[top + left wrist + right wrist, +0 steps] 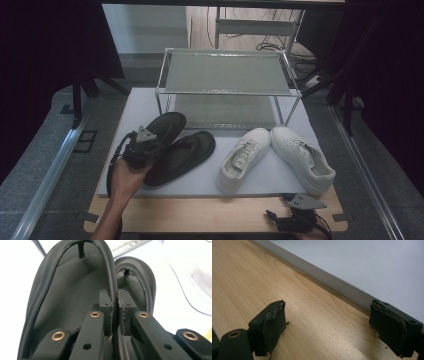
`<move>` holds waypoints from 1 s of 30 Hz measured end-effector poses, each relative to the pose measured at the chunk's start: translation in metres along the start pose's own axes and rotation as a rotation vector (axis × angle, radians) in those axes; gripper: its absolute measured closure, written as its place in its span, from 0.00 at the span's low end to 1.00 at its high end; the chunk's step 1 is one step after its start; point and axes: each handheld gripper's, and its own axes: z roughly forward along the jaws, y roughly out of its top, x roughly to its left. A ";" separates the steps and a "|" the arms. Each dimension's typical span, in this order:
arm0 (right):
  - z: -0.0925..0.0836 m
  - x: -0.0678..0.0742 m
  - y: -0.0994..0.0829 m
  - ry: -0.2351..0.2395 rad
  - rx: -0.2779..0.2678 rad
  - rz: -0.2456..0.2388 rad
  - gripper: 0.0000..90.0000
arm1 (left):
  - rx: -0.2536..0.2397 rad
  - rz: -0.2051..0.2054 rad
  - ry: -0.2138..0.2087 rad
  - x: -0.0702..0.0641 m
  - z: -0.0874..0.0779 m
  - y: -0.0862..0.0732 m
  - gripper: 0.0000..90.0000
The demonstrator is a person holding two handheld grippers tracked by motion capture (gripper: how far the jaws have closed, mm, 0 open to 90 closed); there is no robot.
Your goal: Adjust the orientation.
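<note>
Your left gripper (pixel 150 141) clamped tight on strap (pixel 113 290) of left black flip-flop (pixel 162 130), over left part of white mat (pixel 280 175), in front of shoe rack (pixel 225 75). Second black flip-flop (pixel 185 156) just beside it on mat, overlapping. Your right gripper (pixel 332 327) wide open, nothing between pads, over bare wooden table (pixel 249 277) at mat's near edge. White sneakers (pixel 275 157) on right part of mat.

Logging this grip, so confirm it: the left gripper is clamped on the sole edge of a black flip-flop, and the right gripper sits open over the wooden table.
Not the sole edge: the left gripper is clamped on the black flip-flop's strap, as the left gripper view shows. The right gripper does sit open over the wooden table.
</note>
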 end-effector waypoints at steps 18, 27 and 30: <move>0.000 0.000 0.000 0.002 -0.001 0.001 0.15 | 0.022 0.058 -0.006 -0.009 0.043 0.040 0.93; 0.000 0.000 0.000 0.002 0.000 0.000 0.15 | 0.027 0.048 0.005 -0.009 0.065 0.060 0.93; 0.000 0.000 0.000 0.003 0.000 0.001 0.15 | 0.030 0.036 0.012 -0.008 0.074 0.065 0.93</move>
